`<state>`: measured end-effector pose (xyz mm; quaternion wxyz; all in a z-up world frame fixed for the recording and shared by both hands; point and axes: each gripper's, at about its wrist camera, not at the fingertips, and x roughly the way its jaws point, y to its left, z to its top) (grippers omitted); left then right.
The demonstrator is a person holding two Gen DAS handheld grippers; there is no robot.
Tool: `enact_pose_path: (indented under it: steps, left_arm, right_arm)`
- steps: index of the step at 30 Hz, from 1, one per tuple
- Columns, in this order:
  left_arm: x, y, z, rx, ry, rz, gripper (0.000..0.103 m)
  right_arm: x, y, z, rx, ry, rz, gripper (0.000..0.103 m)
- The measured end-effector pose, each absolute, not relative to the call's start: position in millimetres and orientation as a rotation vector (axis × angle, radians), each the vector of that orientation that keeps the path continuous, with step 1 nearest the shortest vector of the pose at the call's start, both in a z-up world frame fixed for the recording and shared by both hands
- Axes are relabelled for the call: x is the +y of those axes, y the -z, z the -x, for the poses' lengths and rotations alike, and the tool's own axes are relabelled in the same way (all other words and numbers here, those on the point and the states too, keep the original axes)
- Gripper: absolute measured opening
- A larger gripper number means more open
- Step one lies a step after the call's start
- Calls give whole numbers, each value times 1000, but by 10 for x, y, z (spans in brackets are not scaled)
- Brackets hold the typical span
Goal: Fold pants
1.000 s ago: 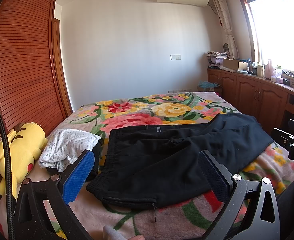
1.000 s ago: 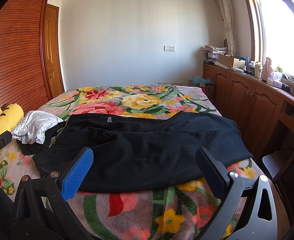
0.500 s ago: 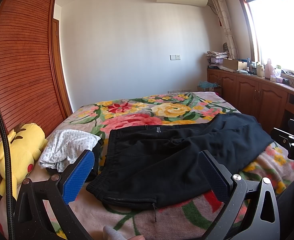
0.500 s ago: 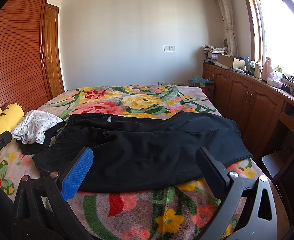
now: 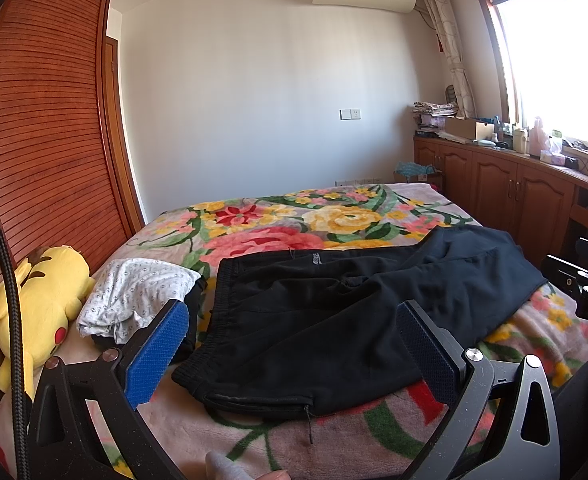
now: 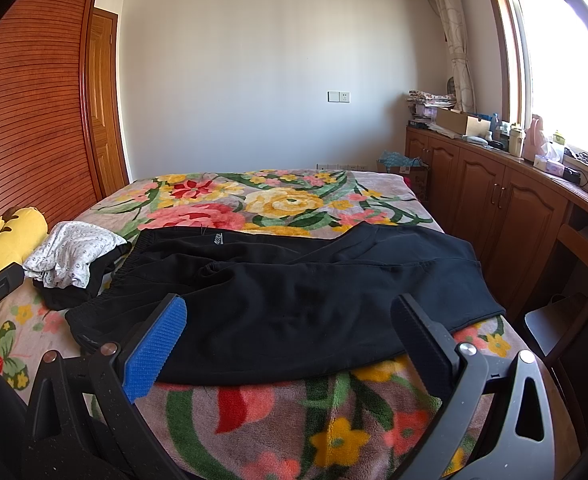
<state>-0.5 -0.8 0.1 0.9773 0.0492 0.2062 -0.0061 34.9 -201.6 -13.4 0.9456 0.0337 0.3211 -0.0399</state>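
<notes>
A: Well, what was hard to see?
B: The dark garment (image 6: 70,294) under the white patterned cloth (image 6: 68,250) was mostly covered, and the yellow plush toy (image 5: 42,300) was cut off in the right view.
A: And the count?
B: One pair of black fleece pants (image 6: 294,284) lay flat across the floral bed blanket (image 6: 286,204). Two grippers, left gripper (image 5: 292,346) and right gripper (image 6: 288,338), both spread wide, holding nothing.

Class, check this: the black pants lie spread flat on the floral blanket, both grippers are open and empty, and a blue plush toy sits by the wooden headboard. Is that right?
One error: the plush toy is yellow, not blue, as the left wrist view shows. The black pants, floral blanket, left gripper and right gripper are as stated.
</notes>
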Motion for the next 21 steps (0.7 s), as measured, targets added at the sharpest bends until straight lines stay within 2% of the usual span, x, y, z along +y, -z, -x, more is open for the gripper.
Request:
enact_pose_path:
  steps: [11, 21]
  left_arm:
    - [126, -36, -114, 444, 46, -54, 103]
    - [362, -89, -506, 484, 51, -127, 103]
  right_arm:
    - [-1935, 211, -448, 677, 66, -63, 102]
    - [-1833, 340, -706, 717, 12, -47, 102]
